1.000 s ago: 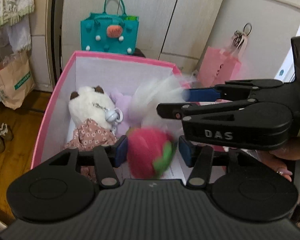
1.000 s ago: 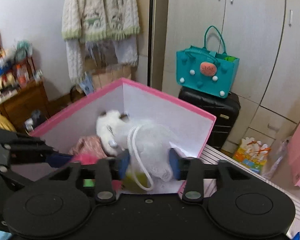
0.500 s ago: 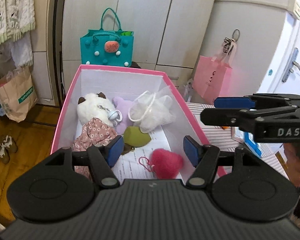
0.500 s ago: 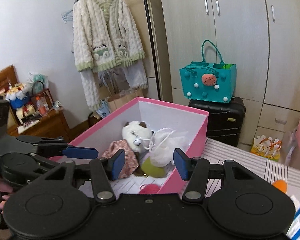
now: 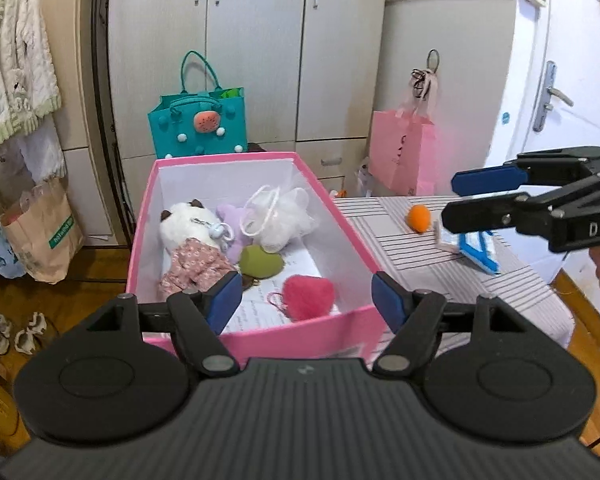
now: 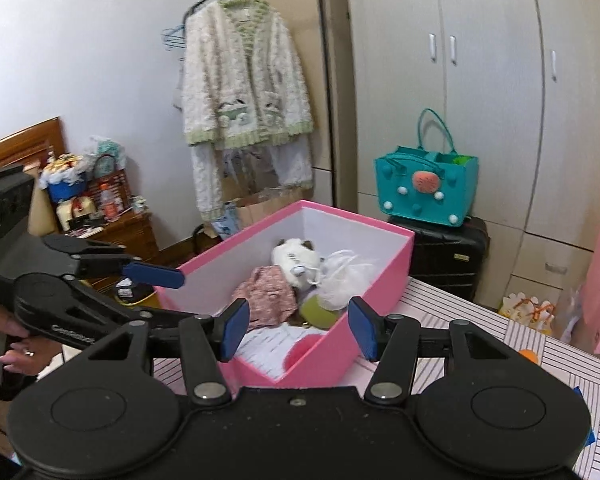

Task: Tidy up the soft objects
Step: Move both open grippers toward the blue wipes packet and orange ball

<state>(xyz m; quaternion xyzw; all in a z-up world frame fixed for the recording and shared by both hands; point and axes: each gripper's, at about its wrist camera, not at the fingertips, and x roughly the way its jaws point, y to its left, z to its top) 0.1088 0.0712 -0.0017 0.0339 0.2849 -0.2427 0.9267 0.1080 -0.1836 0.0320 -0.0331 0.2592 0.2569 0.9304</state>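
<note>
Pink pom-pom point(image 5: 309, 295) and white mesh puff point(image 5: 280, 216) now dropped in pink box point(image 5: 300, 336), lower centre. Left gripper point(image 5: 306, 300) just widened, right gripper point(image 6: 296, 328) apart; both empty, pulled back. Orange ball point(image 5: 419, 218) at right probably next.

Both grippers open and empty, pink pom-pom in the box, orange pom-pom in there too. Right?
Not quite. The orange pom-pom is outside the pink box, lying on the striped tabletop; the left wrist view shows it. The rest holds: left gripper and right gripper are open and empty, and the pink pom-pom is in the box.
</note>
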